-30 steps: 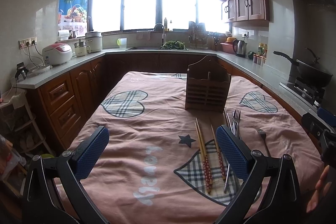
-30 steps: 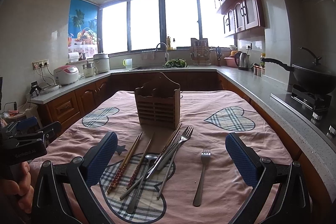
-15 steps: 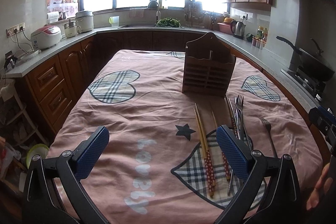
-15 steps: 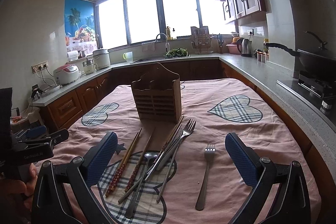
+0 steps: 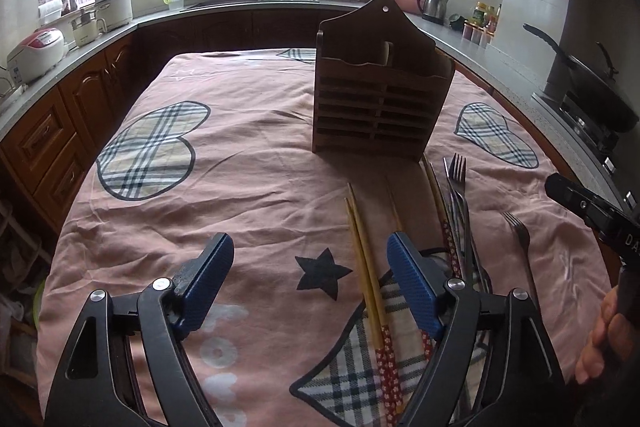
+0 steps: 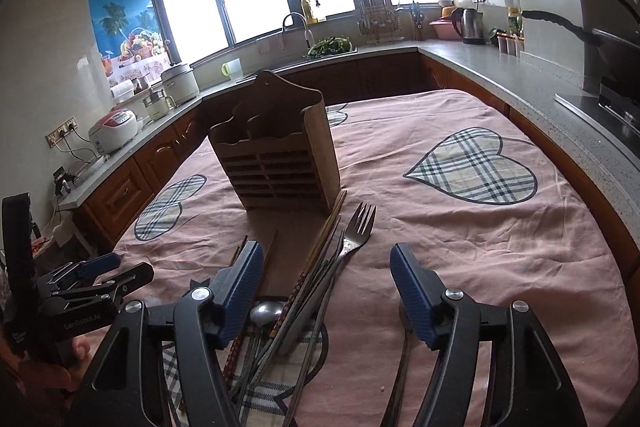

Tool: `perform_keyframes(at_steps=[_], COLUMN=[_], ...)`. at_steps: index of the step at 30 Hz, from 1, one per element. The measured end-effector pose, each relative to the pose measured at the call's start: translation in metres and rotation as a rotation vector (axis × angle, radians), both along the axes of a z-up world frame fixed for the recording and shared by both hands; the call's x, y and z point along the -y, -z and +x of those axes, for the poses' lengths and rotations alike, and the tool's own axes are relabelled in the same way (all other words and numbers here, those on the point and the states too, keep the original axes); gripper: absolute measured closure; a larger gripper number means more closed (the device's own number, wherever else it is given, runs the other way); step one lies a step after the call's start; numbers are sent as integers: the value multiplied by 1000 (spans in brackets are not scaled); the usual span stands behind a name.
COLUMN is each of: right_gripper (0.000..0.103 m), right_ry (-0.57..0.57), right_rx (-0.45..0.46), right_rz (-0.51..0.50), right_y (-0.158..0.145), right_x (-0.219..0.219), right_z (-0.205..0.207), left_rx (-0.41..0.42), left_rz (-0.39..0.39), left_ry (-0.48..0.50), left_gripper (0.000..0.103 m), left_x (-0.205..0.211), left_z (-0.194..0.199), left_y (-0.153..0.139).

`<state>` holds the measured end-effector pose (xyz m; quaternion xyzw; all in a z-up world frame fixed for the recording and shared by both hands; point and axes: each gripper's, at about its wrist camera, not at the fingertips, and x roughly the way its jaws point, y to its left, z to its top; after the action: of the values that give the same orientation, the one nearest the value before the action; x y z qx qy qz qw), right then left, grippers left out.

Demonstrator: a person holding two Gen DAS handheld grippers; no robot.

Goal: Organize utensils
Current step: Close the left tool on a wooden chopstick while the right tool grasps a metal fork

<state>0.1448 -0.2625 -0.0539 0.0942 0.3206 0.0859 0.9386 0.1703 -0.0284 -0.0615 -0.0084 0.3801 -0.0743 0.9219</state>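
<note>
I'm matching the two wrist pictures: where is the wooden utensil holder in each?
Left wrist: wooden utensil holder stands upper centre-right, beyond the chopsticks.
Right wrist: holder stands centre-left, beyond the utensil pile.
Shared landmark: the fork lying just in front of the holder.

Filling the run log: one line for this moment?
left gripper open | right gripper open above utensil pile | holder upright

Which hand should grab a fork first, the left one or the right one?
Probably the right. The right tool is open and sits low over the pile, with a fork just ahead between its fingers. The left tool is open too, but over bare cloth beside the chopsticks.
</note>
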Motion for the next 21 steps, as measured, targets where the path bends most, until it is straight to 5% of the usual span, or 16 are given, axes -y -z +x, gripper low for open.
perform_keyframes(at_steps=[11, 21], right_gripper=[45, 54], right_ry=[19, 62], right_rx=[-140, -276], right_rz=[38, 84], right_y=[34, 68], right_x=[11, 24], right_z=[78, 128], left_rx=[-153, -243], left_rz=[-30, -7], left_ry=[103, 179], left_gripper=[38, 68], left_x=[22, 47], left_z=[74, 122], left_y=[28, 51])
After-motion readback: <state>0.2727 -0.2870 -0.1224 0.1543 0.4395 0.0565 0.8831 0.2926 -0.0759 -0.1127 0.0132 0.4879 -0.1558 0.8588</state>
